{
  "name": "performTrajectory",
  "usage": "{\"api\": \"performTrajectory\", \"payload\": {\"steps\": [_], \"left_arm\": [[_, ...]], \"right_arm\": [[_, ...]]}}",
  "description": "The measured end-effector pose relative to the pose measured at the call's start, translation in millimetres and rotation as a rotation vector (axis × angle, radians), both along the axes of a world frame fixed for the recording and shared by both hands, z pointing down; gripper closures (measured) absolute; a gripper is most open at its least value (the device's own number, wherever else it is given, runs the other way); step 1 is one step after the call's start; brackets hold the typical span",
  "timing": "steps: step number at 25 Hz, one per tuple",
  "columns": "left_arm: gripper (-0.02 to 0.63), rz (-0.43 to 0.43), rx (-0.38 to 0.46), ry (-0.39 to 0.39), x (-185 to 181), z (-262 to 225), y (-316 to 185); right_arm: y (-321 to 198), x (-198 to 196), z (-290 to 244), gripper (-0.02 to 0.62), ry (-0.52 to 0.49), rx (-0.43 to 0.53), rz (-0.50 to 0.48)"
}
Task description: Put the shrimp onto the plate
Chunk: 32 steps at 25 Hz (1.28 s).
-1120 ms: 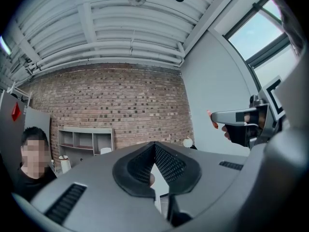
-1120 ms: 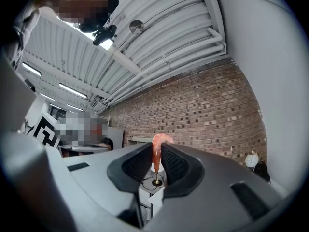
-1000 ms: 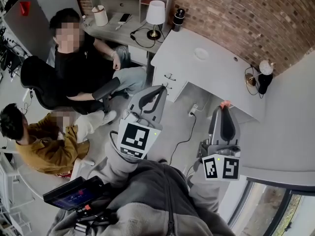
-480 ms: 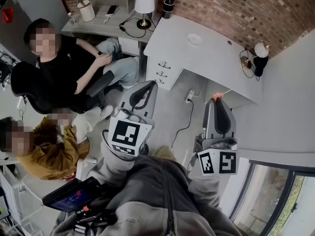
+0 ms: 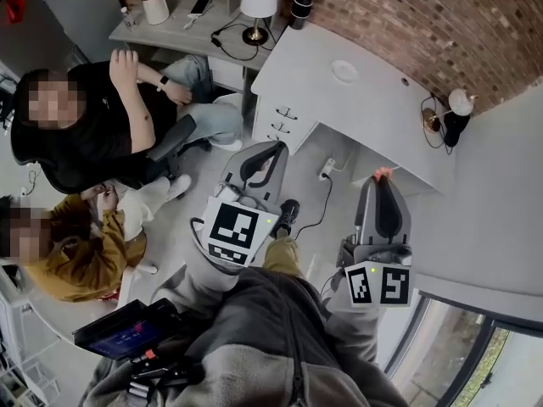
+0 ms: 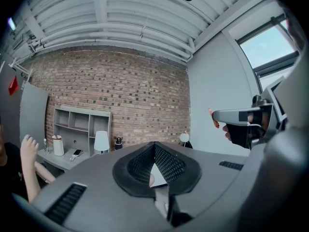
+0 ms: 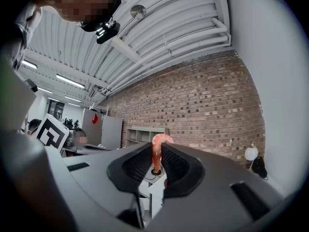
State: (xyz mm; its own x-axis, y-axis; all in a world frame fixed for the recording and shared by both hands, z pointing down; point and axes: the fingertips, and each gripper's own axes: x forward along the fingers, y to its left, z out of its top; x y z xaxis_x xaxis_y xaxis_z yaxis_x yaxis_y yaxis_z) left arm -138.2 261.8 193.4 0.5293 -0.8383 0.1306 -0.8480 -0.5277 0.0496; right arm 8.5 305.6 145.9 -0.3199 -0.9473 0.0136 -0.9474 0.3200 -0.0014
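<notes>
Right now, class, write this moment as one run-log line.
right tongs: shut on orange-pink shrimp | left tongs: shut, empty | white round plate: on grey desk | step: shrimp not yet placed

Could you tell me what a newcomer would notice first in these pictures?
The orange shrimp pinched in the right gripper stands out, raised in the air. Ahead, a small plate lies on the white desk by the brick wall, and two seated people fill the head view's left.

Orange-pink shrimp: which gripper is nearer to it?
Right. The right gripper is shut on the orange-pink shrimp, which pokes out past its jaw tips. The left gripper, shut and empty, sits apart, to the shrimp's left.
</notes>
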Motion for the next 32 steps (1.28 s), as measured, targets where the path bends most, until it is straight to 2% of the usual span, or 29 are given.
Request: {"api": "performTrajectory", "payload": {"steps": [6,11,16,24,28,32], "left_arm": [[0.601,-0.095,0.06,-0.031,-11,54,-50],[0.601,-0.146,0.088,-0.069,6,43,-106],[0.601,-0.197,0.092,-0.06,31,43,-160],[0.601,-0.142,-0.01,-0.067,103,64,-240],[0.601,-0.103,-0.016,-0.093,149,69,-271],[0.601,-0.101,-0.03,-0.131,167,74,-286]], "right_arm": [[-63,-3,59,0.538,-0.02,0.06,-0.091],[-123,22,59,0.538,-0.065,0.066,-0.123],[-168,57,70,0.538,-0.088,0.041,-0.11],[-227,108,80,0.538,-0.106,0.01,-0.109],[-255,139,89,0.538,-0.122,-0.005,-0.119],[-272,162,96,0.538,-0.144,-0.021,-0.121]]}}
